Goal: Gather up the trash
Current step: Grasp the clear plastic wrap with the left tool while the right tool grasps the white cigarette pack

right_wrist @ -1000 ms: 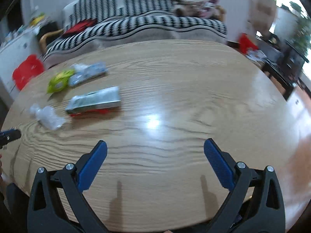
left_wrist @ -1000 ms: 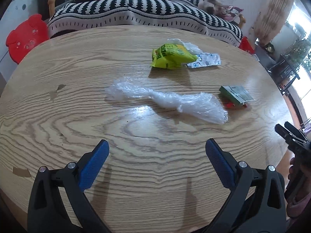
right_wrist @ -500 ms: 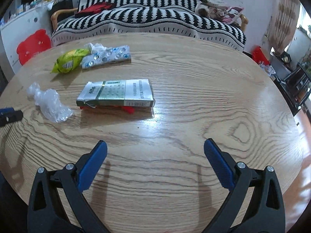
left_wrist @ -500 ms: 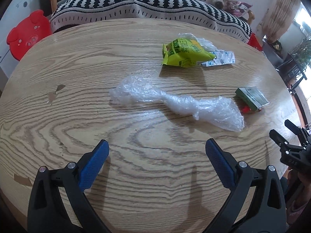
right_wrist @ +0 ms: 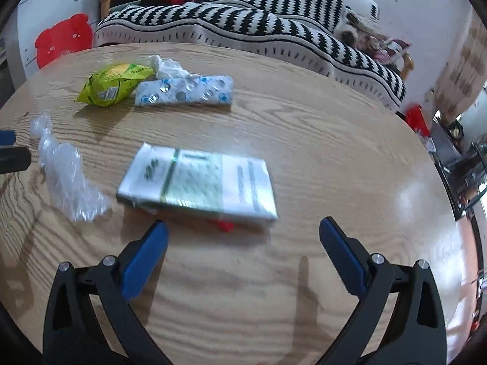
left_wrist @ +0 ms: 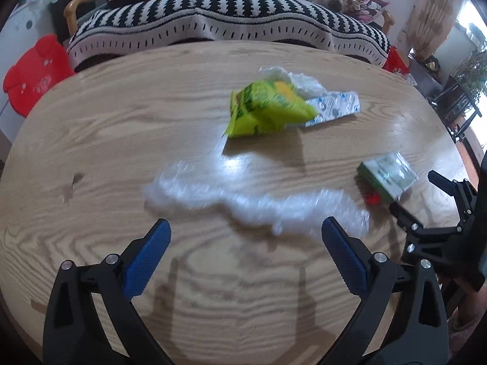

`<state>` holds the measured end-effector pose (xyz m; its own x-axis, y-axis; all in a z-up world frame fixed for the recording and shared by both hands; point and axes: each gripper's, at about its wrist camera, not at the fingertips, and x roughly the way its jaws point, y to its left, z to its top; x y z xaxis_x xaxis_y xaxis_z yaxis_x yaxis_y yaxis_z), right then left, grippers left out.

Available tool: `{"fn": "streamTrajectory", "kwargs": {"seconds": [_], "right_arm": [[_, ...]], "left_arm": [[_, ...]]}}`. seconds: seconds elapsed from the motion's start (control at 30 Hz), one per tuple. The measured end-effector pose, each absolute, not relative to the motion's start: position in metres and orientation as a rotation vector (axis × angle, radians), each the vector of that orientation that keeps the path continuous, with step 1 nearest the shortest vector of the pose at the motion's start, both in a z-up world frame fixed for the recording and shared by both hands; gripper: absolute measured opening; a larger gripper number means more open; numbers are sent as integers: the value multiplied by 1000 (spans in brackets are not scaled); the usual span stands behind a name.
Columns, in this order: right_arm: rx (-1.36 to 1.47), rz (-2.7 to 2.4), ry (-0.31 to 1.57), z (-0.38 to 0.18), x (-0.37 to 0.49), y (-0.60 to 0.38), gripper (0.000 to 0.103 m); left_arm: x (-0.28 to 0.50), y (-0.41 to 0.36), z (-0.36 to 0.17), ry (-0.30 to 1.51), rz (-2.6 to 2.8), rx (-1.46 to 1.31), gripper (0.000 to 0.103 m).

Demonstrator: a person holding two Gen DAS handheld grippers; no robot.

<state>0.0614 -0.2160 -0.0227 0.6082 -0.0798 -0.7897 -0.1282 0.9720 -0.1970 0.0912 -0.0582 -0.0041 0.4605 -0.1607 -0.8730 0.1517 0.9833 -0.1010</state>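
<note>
Behind the oval wooden table (left_wrist: 91, 127) stands a sofa under a black-and-white striped cover (left_wrist: 231, 21), with a red bear-shaped stool (right_wrist: 62, 41) off to one side. Nothing appears collected yet: every piece of trash lies loose on the wood, and no bin or bag shows in either view. The left gripper (left_wrist: 245, 237) hovers low with its blue pads spread wide and empty, just short of the twisted strip of clear plastic wrap (left_wrist: 252, 203), which is blurred in that view. The right gripper (right_wrist: 243, 235) is likewise spread and holds nothing; it sits just before the flat cigarette pack (right_wrist: 201, 187), under whose near edge a small red object (right_wrist: 223, 225) peeks out, too smeared to name, possibly a lighter. Farther back lie the yellow-green snack bag (right_wrist: 114, 86), a crumpled white tissue (right_wrist: 166, 64) behind it, and a blister pack of pills (right_wrist: 185, 91) touching the bag. By my reading, the work is at its very start, with each claw lined up on a first pick and all six pieces left to gather.
</note>
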Motion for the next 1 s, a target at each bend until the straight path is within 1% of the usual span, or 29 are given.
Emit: {"fn": "streamTrajectory", "kwargs": {"seconds": [0.23,0.43,0.6,0.9,1.0], "right_arm": [[-229,34,856,1,74,-215,96],[-226,93,881,1,91,-212,96],[-209,133,930,-10,100,-211,96],[17,222,1002,-23,119,-237,96],[54,219,993,-26,121,-239,97]], "left_arm": [[107,-77,-9,1097,-199,26,96],[107,-74,-23,1125,-188,32,96],[109,-66,-29,1140,-171,26,96],[103,-46,-36,1133,-160,48,96],[102,-45,-37,1121,-147,68,96]]}}
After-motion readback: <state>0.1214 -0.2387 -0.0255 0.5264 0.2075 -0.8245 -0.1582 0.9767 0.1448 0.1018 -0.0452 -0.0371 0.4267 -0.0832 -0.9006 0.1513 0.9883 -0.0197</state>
